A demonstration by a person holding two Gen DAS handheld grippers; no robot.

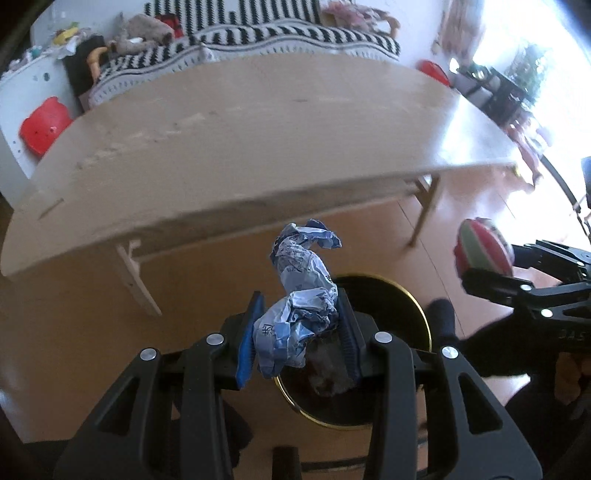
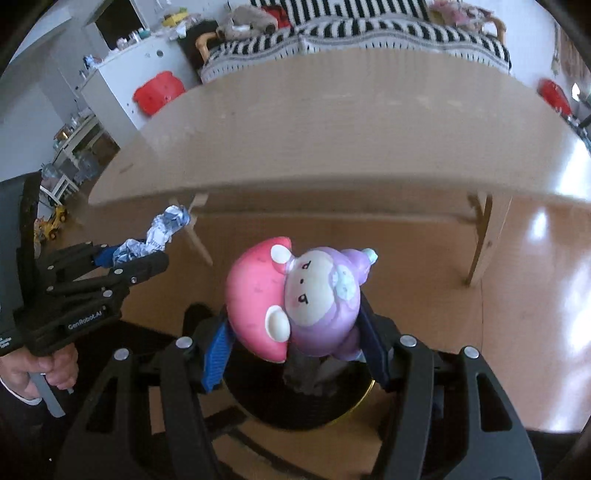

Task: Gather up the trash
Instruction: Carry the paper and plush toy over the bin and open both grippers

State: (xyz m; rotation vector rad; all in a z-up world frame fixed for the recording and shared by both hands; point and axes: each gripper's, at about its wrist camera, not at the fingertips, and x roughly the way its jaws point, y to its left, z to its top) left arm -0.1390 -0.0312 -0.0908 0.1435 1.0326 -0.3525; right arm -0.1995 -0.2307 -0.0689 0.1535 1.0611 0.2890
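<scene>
My left gripper (image 1: 301, 332) is shut on a crumpled blue-and-white wrapper (image 1: 299, 295) and holds it above a black trash bin with a gold rim (image 1: 421, 314) on the floor. The wrapper also shows in the right wrist view (image 2: 162, 230), held by the left gripper (image 2: 129, 258). My right gripper (image 2: 295, 332) is shut on a pink and purple mushroom-capped toy figure (image 2: 295, 299), also above the bin (image 2: 364, 398). The toy shows in the left wrist view (image 1: 482, 247), held by the right gripper (image 1: 491, 266). Grey trash lies inside the bin.
A long beige table (image 1: 258, 147) stands just ahead, its legs on an orange-brown floor. Behind it are a striped sofa (image 1: 277, 33), red stools (image 1: 44, 125) and a white cabinet (image 2: 125, 85). Bright window light falls at the right.
</scene>
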